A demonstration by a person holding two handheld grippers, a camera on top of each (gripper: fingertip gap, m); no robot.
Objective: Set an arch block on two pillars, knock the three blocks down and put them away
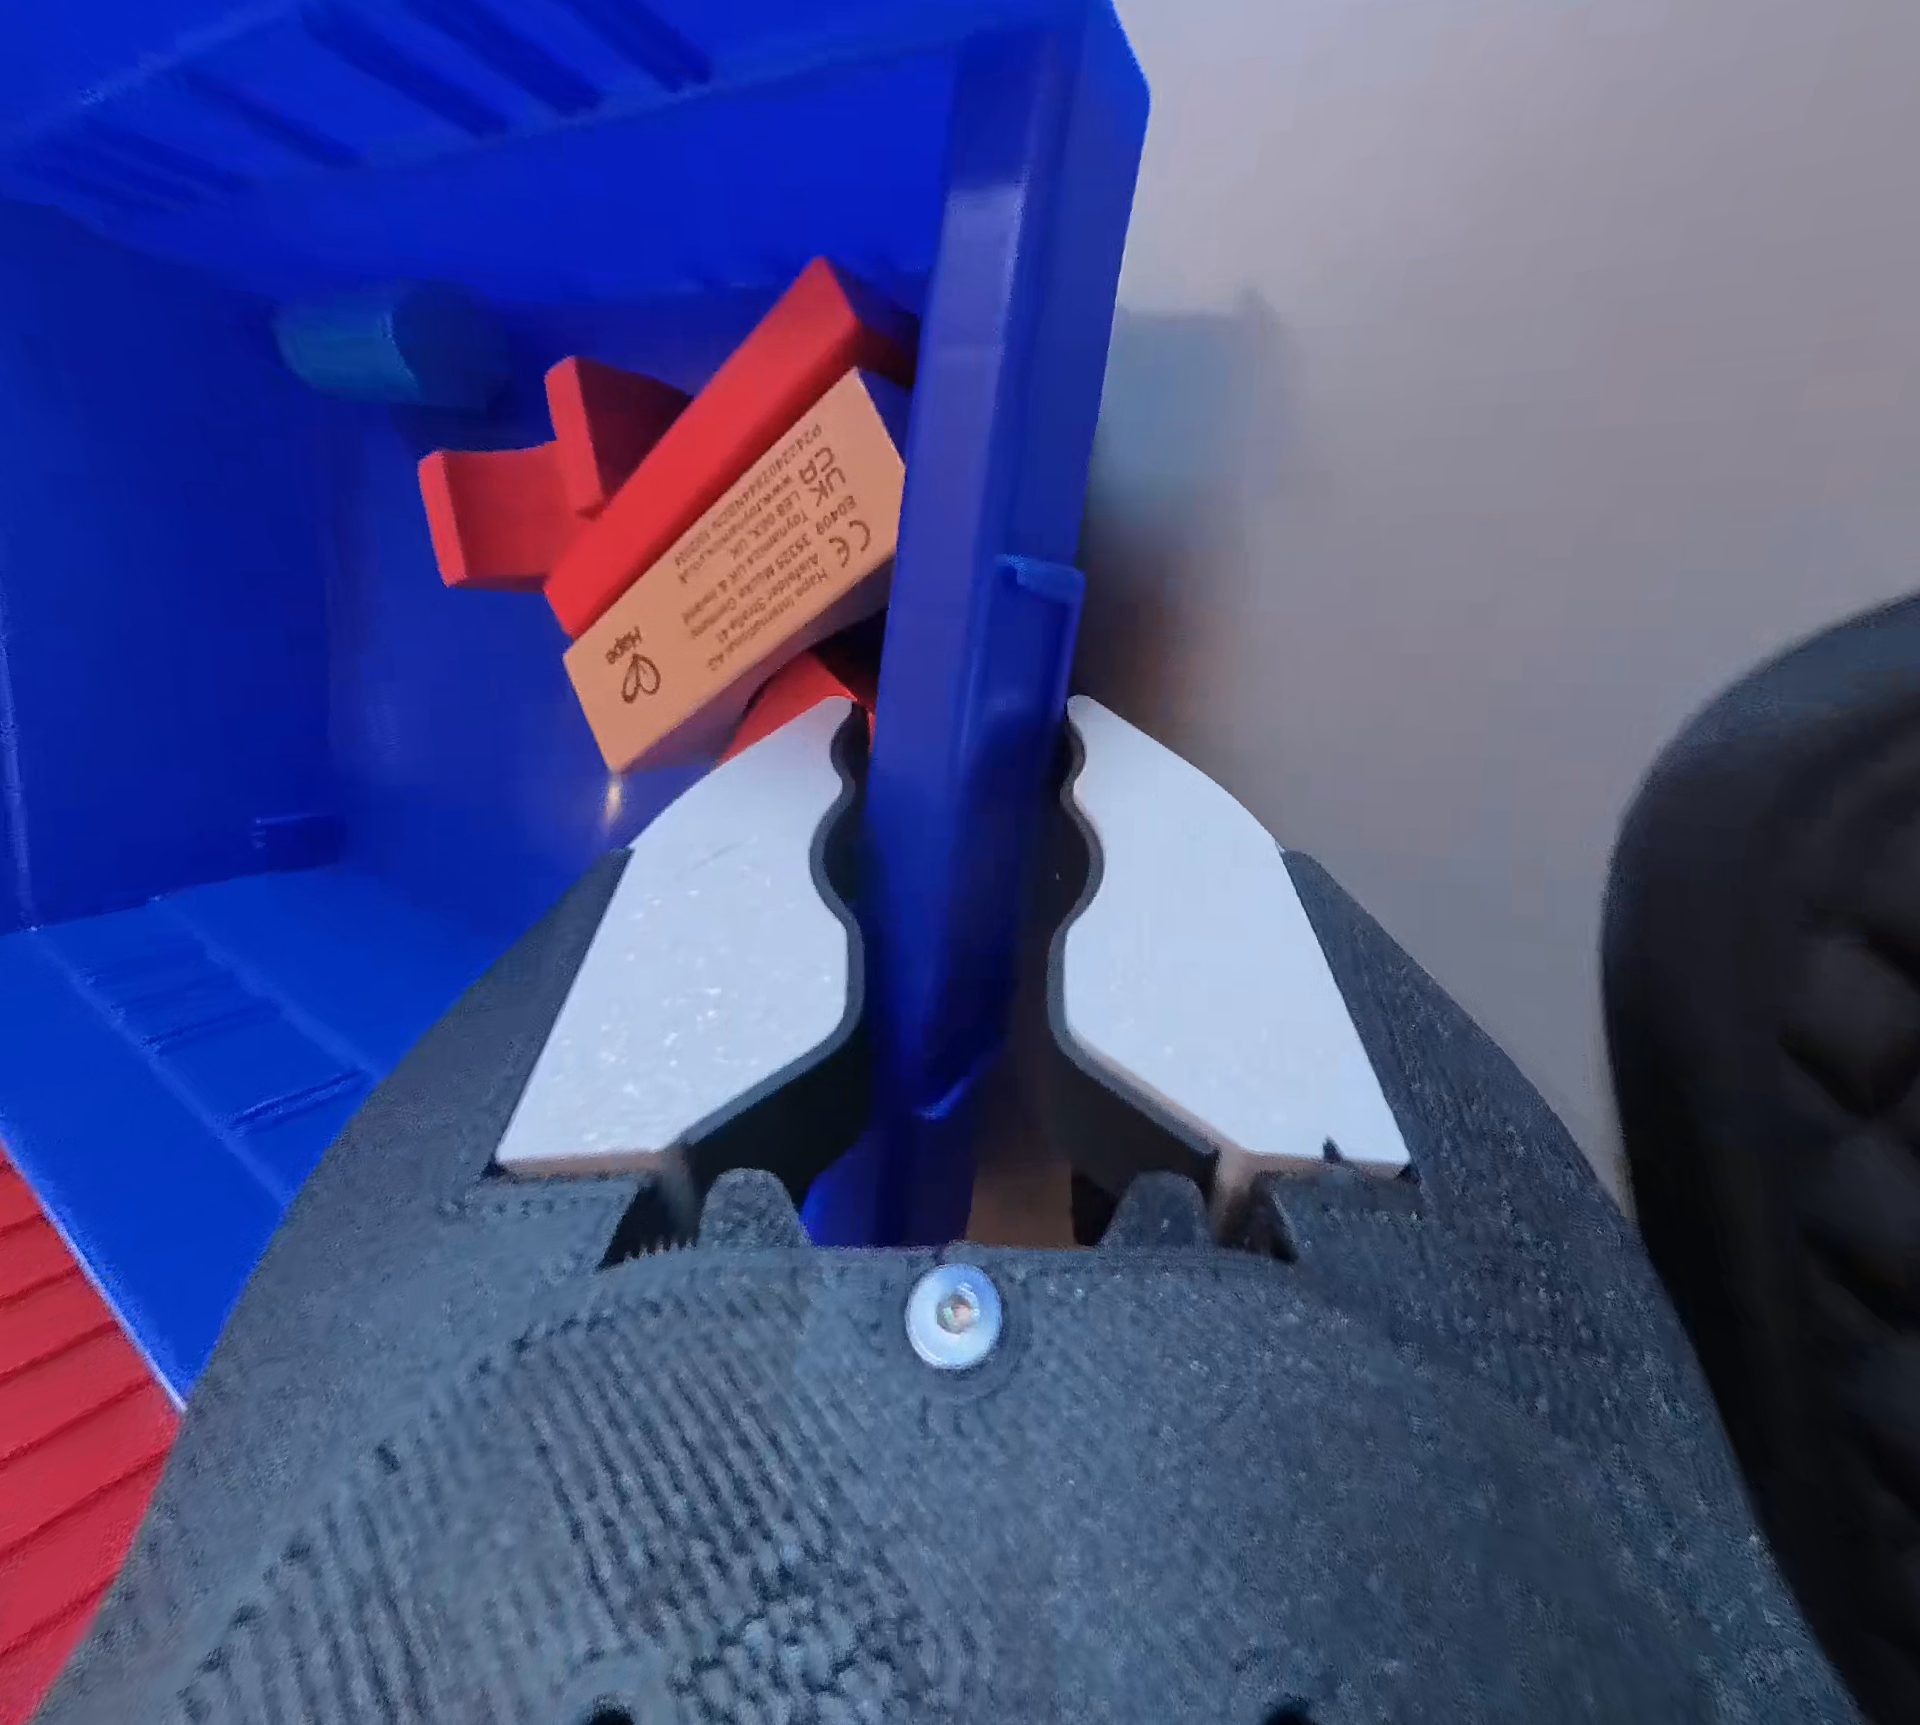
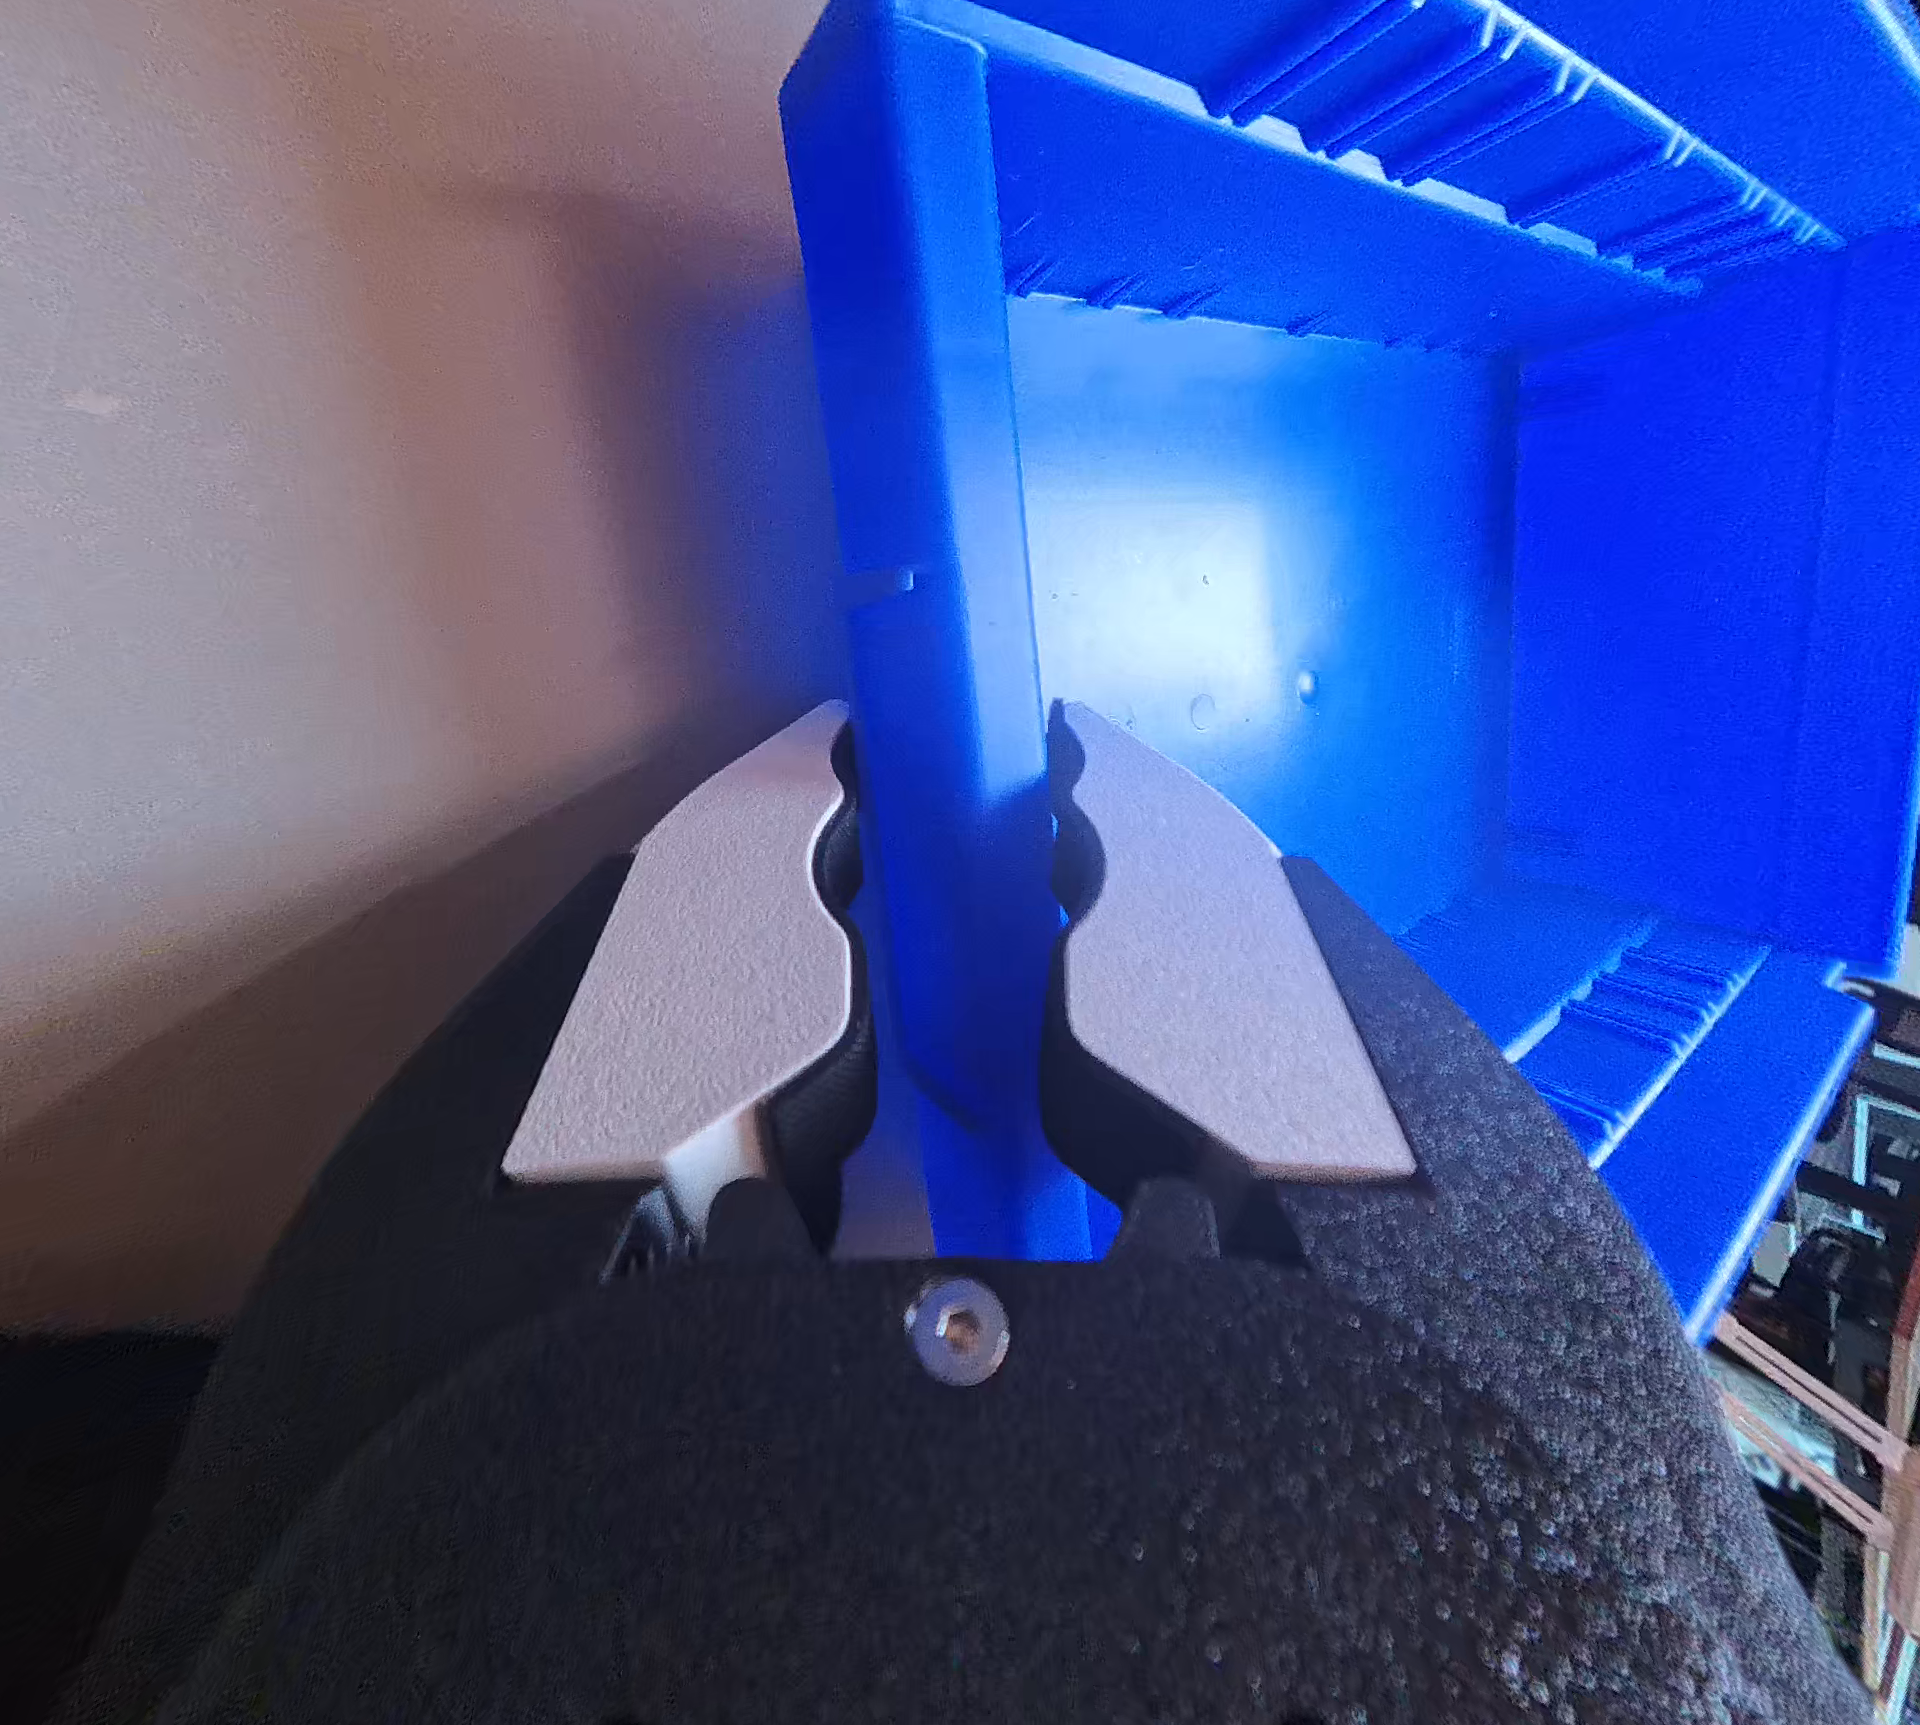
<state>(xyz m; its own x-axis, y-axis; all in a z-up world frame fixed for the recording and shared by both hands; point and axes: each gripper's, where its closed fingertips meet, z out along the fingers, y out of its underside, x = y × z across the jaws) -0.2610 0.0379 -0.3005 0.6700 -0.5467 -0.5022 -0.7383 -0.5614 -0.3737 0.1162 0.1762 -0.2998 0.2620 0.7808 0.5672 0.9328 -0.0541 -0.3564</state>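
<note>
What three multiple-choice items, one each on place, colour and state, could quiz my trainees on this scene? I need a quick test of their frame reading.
1. Where are the blocks?
A. On a table
B. Inside the bin, piled against one wall
C. Between the jaws

2. What colour is the bin?
A. Blue
B. Green
C. Grey

3. What is the left gripper doing?
A. Hanging open, clear of everything
B. Shut on a block
C. Shut on the bin's wall

Key: B, the left wrist view shows red blocks and a tan one heaped inside the bin by its wall; A, both views show blue plastic; C, the jaws sit on either side of the blue wall, as do those of the right gripper.
</note>
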